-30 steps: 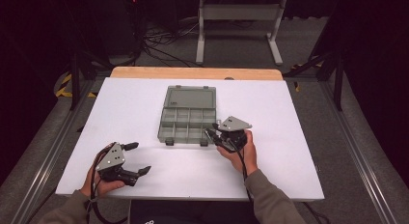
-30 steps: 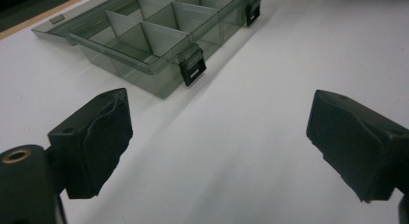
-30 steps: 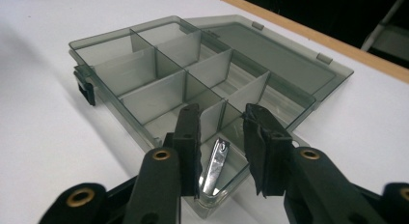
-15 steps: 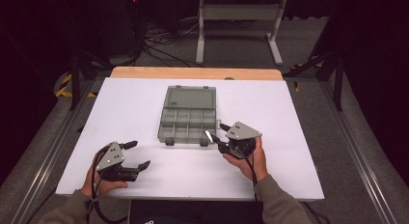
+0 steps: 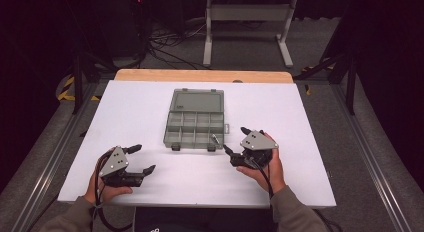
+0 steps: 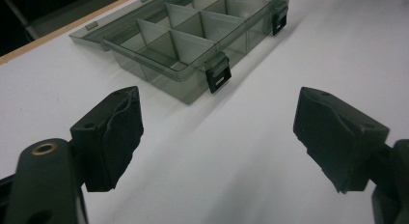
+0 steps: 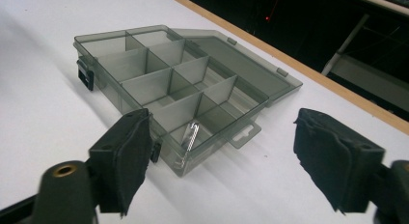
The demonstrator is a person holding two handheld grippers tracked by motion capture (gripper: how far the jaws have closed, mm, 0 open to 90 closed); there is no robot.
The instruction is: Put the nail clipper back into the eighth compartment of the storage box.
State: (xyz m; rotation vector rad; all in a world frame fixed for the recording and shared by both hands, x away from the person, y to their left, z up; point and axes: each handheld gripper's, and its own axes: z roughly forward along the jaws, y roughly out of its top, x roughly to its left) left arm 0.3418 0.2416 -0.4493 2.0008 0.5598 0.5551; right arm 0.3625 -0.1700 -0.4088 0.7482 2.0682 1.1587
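A smoky clear organiser box lies mid-table, its lid folded flat behind it and its dividers showing. A small silvery screw lies in the box's front right corner compartment. My right gripper hovers just right of that corner. Its jaws have just been opening and stand wide with nothing between them. My left gripper rests near the table's front left, well short of the box. It is open and empty, its jaws slightly narrower than a second ago.
The white table has a wooden strip along its far edge. A metal stand and cables sit on the floor behind it. Black latches stick out from the box's front wall.
My right gripper drew back to the right from the box's front right corner and its jaws spread apart. The left hand stayed where it was.
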